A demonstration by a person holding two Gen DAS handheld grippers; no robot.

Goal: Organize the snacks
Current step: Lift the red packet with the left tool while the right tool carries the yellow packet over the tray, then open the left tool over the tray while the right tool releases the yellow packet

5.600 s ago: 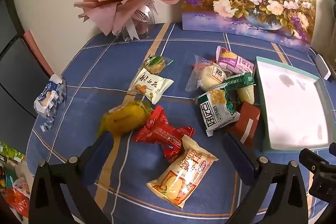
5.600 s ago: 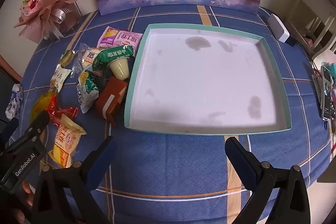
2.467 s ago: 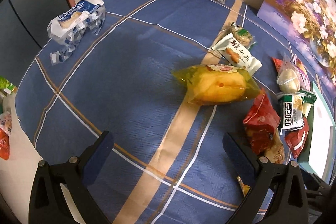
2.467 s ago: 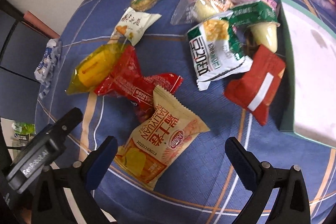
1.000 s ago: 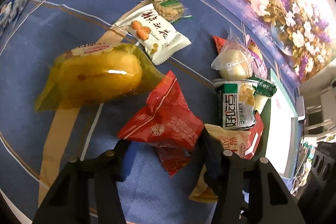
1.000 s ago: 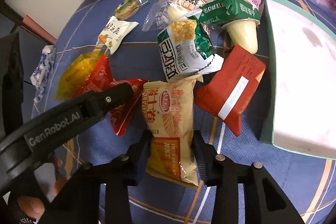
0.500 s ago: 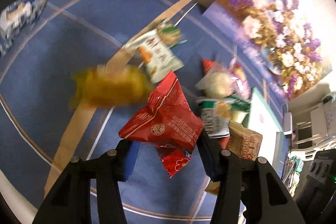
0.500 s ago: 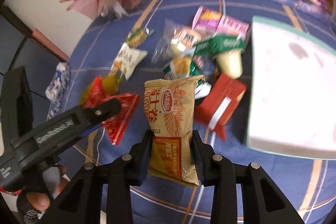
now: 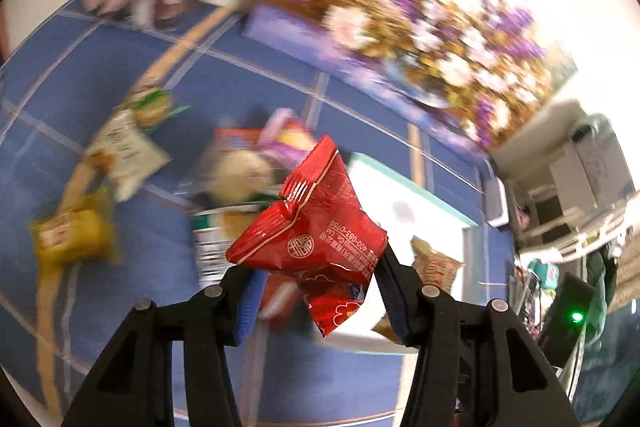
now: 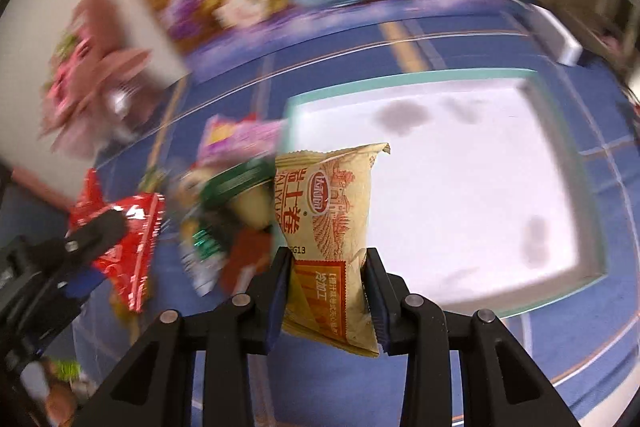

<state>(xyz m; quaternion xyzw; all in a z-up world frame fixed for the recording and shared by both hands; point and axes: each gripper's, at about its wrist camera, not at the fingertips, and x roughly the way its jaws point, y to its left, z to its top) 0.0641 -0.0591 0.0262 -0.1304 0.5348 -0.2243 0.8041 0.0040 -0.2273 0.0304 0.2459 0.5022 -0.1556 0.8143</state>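
Both packets [image 9: 316,223] [image 10: 332,227] now airborne.

You have a crinkled red snack packet [image 9: 316,227] pinched at its lower part and lifted off the table, and a tan packet with red print [image 10: 328,227] held upright. Loose snacks lie blurred beside the teal-rimmed white tray [image 10: 404,77], which holds nothing.

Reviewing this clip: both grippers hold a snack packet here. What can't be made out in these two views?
- Left wrist view: snacks left on the tablecloth are smeared by motion blur; labels unreadable.
- Left wrist view: the red packet covers part of the tray.
- Right wrist view: the tan packet hides the tray's near-left corner.
- Right wrist view: the left hand-held gripper is blurred and cut off.
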